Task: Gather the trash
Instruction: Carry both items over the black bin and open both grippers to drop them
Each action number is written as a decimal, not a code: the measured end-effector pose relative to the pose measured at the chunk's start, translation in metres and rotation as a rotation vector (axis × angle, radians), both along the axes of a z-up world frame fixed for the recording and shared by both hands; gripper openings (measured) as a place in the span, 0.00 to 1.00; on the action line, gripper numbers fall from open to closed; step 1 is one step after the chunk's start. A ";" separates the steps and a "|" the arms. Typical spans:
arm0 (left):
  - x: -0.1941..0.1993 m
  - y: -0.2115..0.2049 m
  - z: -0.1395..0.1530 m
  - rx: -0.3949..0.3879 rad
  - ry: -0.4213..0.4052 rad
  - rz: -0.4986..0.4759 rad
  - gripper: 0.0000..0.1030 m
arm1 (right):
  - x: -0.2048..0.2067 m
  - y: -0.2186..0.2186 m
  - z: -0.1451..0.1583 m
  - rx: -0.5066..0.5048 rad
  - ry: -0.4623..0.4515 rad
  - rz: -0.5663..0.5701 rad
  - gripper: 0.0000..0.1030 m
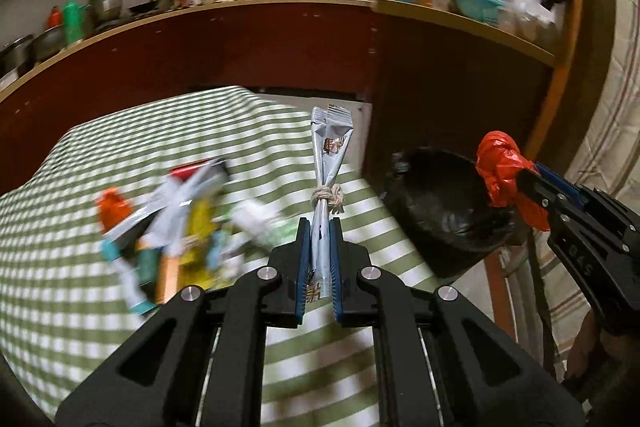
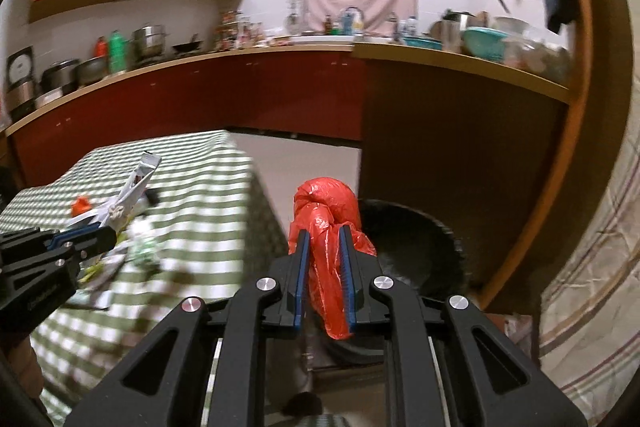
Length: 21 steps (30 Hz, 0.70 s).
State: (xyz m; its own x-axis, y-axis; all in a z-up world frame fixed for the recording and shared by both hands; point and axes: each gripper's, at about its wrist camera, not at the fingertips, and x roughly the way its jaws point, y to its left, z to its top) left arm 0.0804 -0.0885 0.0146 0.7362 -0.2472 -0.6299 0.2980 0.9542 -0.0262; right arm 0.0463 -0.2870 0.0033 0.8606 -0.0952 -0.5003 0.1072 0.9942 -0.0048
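Observation:
My left gripper (image 1: 320, 227) is shut on a silver wrapper (image 1: 330, 163) tied with string, held upright above the right edge of the checked table (image 1: 60, 267). It also shows in the right wrist view (image 2: 138, 181). My right gripper (image 2: 325, 241) is shut on a knotted red plastic bag (image 2: 326, 211), held just left of a bin lined with a black bag (image 2: 416, 251). In the left wrist view the red bag (image 1: 500, 167) hangs over the black bin (image 1: 440, 207). A blurred pile of wrappers (image 1: 176, 219) lies on the table, left of my left gripper.
A dark red kitchen counter (image 2: 240, 83) with pots, bottles and bowls runs behind the table. A wooden counter end (image 2: 460, 147) stands right behind the bin. A striped cloth (image 2: 592, 287) hangs at the far right. Floor shows between table and bin.

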 end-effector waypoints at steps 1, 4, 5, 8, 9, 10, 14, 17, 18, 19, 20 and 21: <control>0.003 -0.009 -0.001 0.001 0.002 -0.012 0.09 | 0.001 -0.006 -0.001 0.001 0.000 -0.013 0.15; 0.012 -0.039 -0.007 0.014 0.009 -0.047 0.09 | 0.007 -0.028 -0.007 0.004 0.004 -0.047 0.15; 0.017 -0.051 -0.009 0.019 0.015 -0.059 0.09 | 0.008 -0.034 -0.008 0.008 0.007 -0.054 0.15; 0.027 -0.076 -0.017 0.032 0.030 -0.081 0.09 | 0.013 -0.048 -0.014 0.016 0.015 -0.072 0.15; 0.031 -0.081 -0.019 0.035 0.036 -0.086 0.09 | 0.016 -0.053 -0.017 0.023 0.020 -0.078 0.15; 0.035 -0.087 -0.022 0.038 0.041 -0.090 0.09 | 0.018 -0.056 -0.018 0.026 0.022 -0.082 0.15; 0.050 -0.113 -0.034 0.059 0.063 -0.105 0.09 | 0.029 -0.073 -0.028 0.051 0.037 -0.098 0.15; 0.063 -0.131 -0.041 0.079 0.078 -0.111 0.09 | 0.037 -0.084 -0.035 0.068 0.046 -0.107 0.15; 0.068 -0.137 -0.044 0.086 0.083 -0.112 0.09 | 0.039 -0.086 -0.038 0.072 0.048 -0.109 0.15; 0.071 -0.141 -0.046 0.089 0.086 -0.113 0.09 | 0.041 -0.089 -0.039 0.077 0.050 -0.111 0.15; 0.076 -0.146 -0.048 0.094 0.089 -0.113 0.09 | 0.045 -0.092 -0.041 0.082 0.052 -0.112 0.15; 0.080 -0.150 -0.050 0.097 0.092 -0.112 0.10 | 0.047 -0.095 -0.043 0.084 0.052 -0.112 0.15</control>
State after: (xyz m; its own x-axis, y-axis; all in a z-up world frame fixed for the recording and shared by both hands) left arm 0.1601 -0.2382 -0.0351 0.6455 -0.2590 -0.7185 0.4031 0.9146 0.0325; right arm 0.0934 -0.3817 -0.0395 0.8196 -0.1455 -0.5542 0.2197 0.9731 0.0694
